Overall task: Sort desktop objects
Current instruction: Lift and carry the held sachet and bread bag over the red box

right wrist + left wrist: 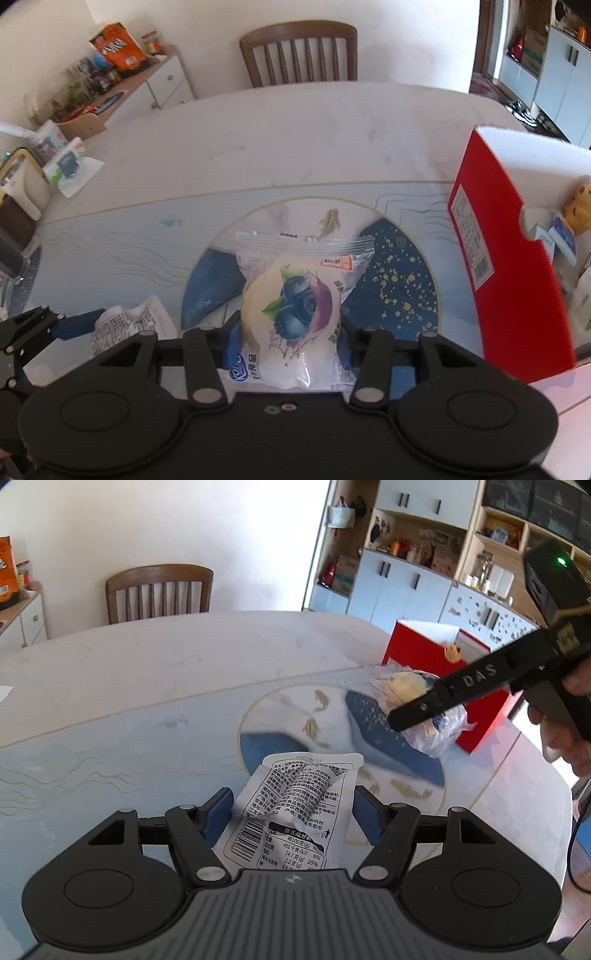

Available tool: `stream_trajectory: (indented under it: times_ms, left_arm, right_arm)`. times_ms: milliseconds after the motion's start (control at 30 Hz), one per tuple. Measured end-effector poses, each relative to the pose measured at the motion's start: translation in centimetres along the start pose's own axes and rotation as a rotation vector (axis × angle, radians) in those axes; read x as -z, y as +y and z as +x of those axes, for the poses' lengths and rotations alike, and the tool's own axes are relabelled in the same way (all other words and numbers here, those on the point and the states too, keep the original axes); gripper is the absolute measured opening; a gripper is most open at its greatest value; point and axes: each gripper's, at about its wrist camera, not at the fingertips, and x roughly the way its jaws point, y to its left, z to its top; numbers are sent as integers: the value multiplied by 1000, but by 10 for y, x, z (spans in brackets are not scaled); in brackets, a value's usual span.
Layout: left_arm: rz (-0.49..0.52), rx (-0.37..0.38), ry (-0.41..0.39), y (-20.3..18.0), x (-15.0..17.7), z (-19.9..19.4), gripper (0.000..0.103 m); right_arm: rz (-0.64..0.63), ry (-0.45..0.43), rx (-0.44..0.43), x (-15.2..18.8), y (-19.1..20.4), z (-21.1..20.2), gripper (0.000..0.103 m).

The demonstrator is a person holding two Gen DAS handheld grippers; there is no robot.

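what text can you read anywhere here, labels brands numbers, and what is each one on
"DAS": raised letters on the right hand-held gripper finger.
"2025/08/31F": top edge of the white snack pouch in the left hand-held gripper.
"491", "14.7", "2.2", "6%", "25%": nutrition table on that pouch; its other print is too small to read.
Blueberry bun packet: logo and labels too blurred.
Red box sticker: too small.
Orange bag: blurred.

Both pictures are bright with daylight. The surface (147,701) shines pale, almost washed out at the far side. Straight edges bend near the frame borders. In the left view, the right-side bun packet (424,716) is smeared with blur.
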Motion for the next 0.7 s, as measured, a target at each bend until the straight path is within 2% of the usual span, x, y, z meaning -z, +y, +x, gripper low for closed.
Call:
stream_trajectory:
  times_ms: [367,700]
  left_arm:
    - [-39,-22,-55,-43,-23,-15,70]
    - [-36,-16,-93,-98,-55,-4,70]
  right_arm:
    - [-19,-69,-76,-5,-40,-52,47]
    - [-24,-136,-98,-10,-96,-89,47]
